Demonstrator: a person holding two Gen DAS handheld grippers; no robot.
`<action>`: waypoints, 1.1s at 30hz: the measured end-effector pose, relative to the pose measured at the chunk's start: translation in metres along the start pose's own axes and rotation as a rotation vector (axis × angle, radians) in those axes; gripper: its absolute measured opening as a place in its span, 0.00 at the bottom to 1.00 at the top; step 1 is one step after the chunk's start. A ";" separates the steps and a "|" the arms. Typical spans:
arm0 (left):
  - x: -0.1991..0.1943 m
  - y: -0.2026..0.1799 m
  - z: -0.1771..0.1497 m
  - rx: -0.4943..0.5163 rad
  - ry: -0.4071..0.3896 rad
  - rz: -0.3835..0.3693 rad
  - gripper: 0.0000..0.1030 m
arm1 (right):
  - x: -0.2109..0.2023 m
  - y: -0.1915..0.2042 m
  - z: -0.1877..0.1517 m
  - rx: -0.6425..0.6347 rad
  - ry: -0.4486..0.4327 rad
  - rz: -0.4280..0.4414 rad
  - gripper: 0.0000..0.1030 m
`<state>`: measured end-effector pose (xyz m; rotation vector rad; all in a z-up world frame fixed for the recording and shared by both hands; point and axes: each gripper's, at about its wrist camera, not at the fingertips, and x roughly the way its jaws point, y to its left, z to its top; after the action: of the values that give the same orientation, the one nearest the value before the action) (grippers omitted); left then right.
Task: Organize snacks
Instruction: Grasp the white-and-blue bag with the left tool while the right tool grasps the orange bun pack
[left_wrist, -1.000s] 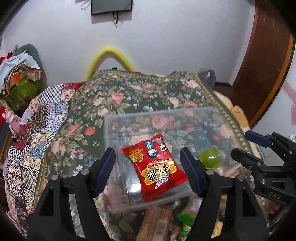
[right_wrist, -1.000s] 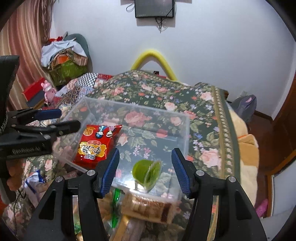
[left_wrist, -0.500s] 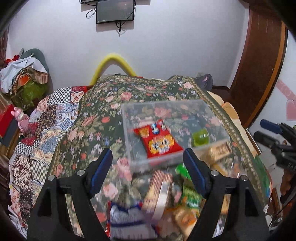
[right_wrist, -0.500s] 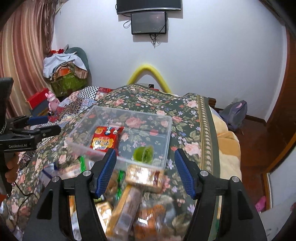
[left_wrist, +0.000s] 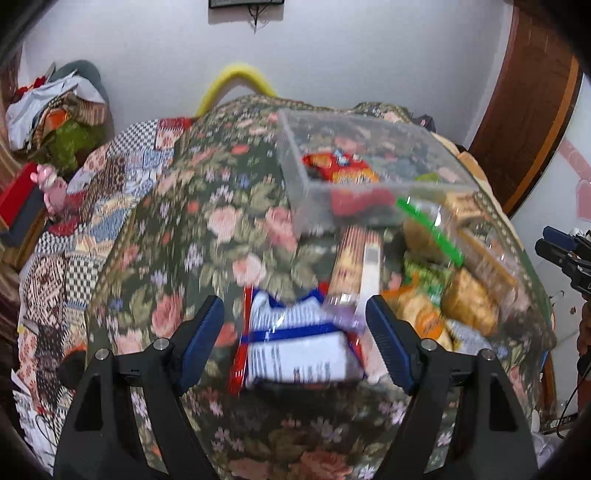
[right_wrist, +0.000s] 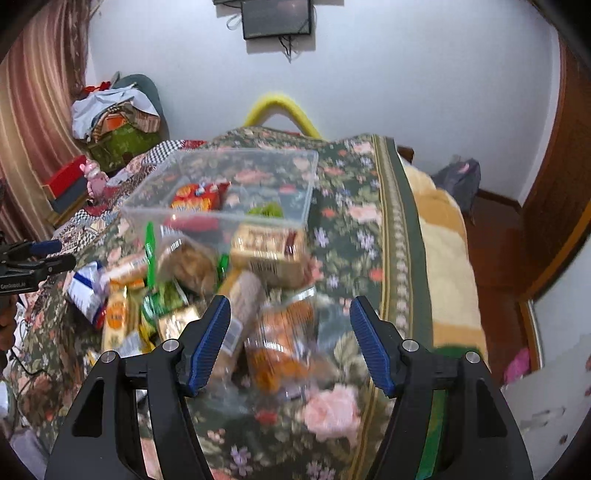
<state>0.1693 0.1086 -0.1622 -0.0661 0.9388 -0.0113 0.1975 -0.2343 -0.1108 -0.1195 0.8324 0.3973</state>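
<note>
Right wrist view: clear bin (right_wrist: 310, 184) holds red packet (right_wrist: 195, 197), green cup (right_wrist: 266, 211); both claws apart, empty

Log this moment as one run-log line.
left gripper: open, above white-blue packet | right gripper: open, above orange bag | clear bin: red packet inside

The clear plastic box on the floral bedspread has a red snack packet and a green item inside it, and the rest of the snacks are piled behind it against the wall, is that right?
Not quite. The clear plastic box does hold the red snack packet and the green item, but the remaining snack pile lies in front of the box, on the near side, as the right wrist view shows.
</note>
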 end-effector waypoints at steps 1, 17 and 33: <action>0.001 0.001 -0.004 -0.002 0.004 -0.002 0.77 | 0.000 -0.001 -0.004 0.005 0.004 -0.006 0.62; 0.053 0.004 -0.027 -0.052 0.096 -0.027 0.85 | 0.035 -0.007 -0.033 0.047 0.131 0.020 0.63; 0.060 0.006 -0.032 -0.084 0.047 -0.039 0.67 | 0.060 -0.009 -0.041 0.090 0.173 0.087 0.53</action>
<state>0.1787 0.1103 -0.2303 -0.1628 0.9847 -0.0091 0.2088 -0.2357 -0.1833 -0.0342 1.0270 0.4347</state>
